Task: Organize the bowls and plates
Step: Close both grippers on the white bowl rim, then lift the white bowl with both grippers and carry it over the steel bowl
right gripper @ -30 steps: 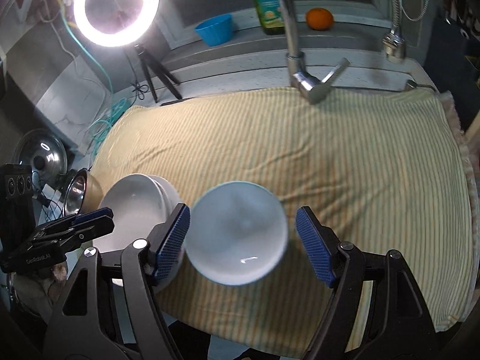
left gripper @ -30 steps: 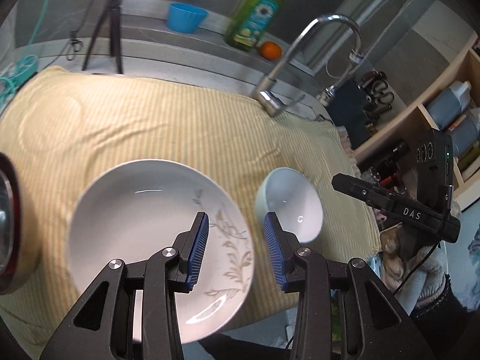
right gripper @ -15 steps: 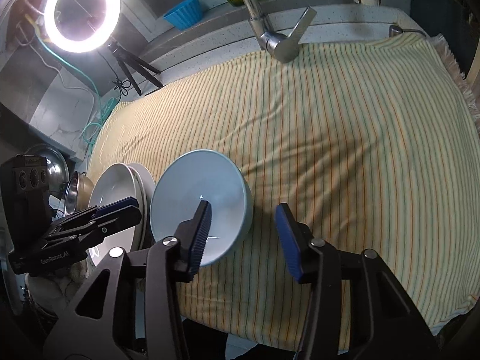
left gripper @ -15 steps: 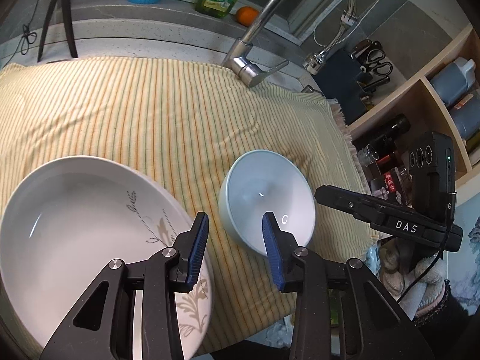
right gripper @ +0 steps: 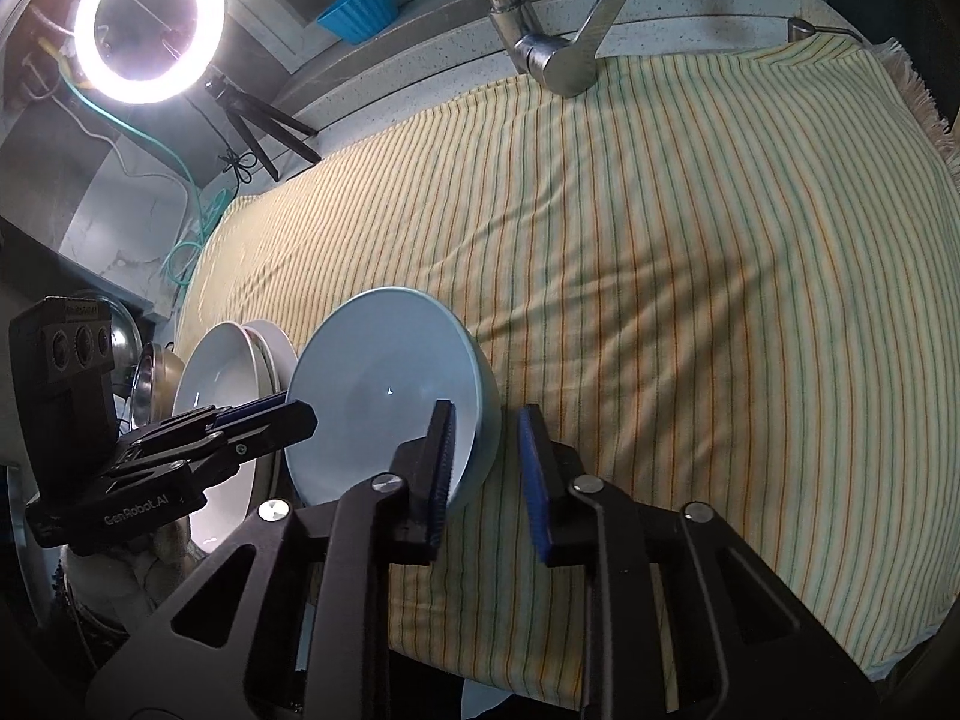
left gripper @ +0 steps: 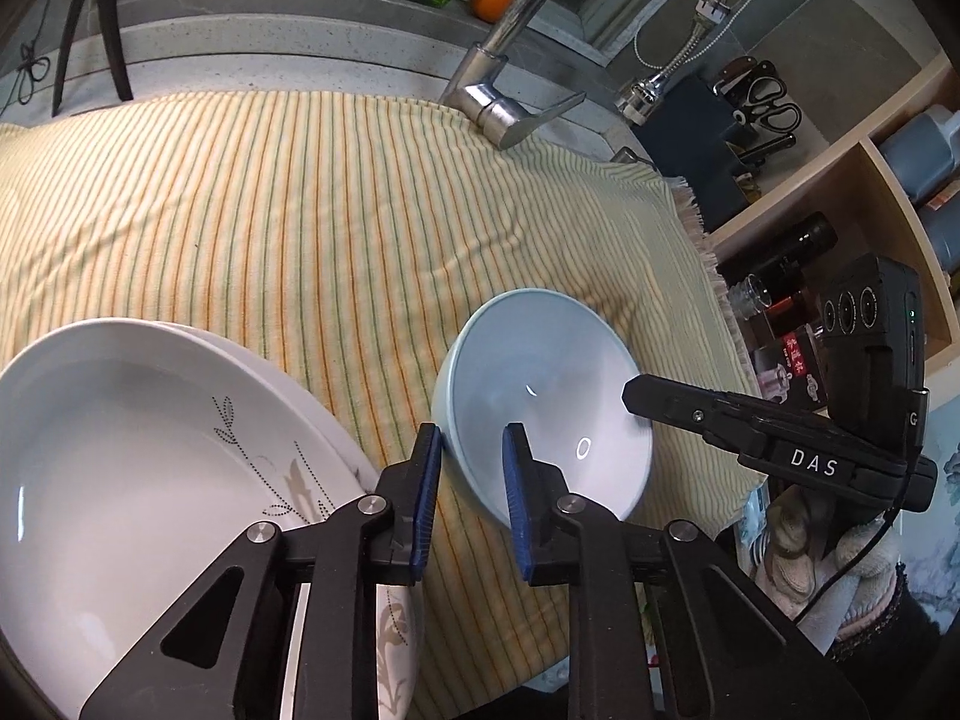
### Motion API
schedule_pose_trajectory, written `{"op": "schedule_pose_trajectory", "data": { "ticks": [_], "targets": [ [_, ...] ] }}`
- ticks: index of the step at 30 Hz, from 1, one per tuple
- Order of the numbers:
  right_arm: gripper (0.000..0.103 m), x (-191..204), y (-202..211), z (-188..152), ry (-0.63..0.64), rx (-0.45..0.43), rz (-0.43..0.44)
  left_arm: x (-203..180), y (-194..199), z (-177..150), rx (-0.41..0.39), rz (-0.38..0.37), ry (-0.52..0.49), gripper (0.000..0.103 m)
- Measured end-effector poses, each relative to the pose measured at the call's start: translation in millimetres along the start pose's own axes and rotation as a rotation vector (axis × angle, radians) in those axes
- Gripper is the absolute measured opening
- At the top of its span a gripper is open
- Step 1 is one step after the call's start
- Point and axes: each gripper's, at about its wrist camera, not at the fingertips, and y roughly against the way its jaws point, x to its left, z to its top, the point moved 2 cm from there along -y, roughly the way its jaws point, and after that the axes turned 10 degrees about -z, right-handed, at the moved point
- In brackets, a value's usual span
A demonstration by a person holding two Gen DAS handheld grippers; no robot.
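Observation:
A pale blue bowl point(left gripper: 552, 402) sits tilted on the striped cloth; it also shows in the right wrist view point(right gripper: 384, 396). My left gripper point(left gripper: 471, 456) straddles the bowl's near-left rim, jaws narrowly apart, one pad inside and one outside. My right gripper point(right gripper: 483, 438) straddles the bowl's right rim the same way; whether either presses the rim I cannot tell. White plates with a leaf pattern point(left gripper: 138, 468) are stacked to the left of the bowl, also seen in the right wrist view point(right gripper: 231, 360).
A yellow striped cloth point(right gripper: 690, 276) covers the counter. A chrome faucet point(left gripper: 510, 102) stands at the back, with a blue cup point(right gripper: 360, 9), soap bottle and orange behind it. A ring light point(right gripper: 150, 24) stands back left. Metal pots point(right gripper: 153, 372) sit left; shelves point(left gripper: 840, 228) right.
Both grippers have moved in on the blue bowl and narrowed their jaws over opposite rims. The bowl now stands tilted. The plate stack has slid left in the left wrist view.

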Motion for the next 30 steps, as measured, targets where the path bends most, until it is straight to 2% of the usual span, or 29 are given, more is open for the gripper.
{"op": "schedule_pose_trajectory", "data": {
  "ticks": [6,15,22,30],
  "targets": [
    [0.012,0,-5,-2,-0.005,0.014,0.015,2,-2,1,0.005,-0.006,0.006,0.016],
    [0.012,6,3,2,0.009,-0.001,0.007,-1,3,2,-0.008,-0.007,0.005,0.016],
    [0.012,23,25,11,0.043,-0.04,0.018,-5,26,4,-0.058,-0.021,0.007,0.016],
    [0.012,65,43,21,0.105,-0.078,0.047,1,67,2,-0.129,-0.018,0.017,0.016]
  ]
}}
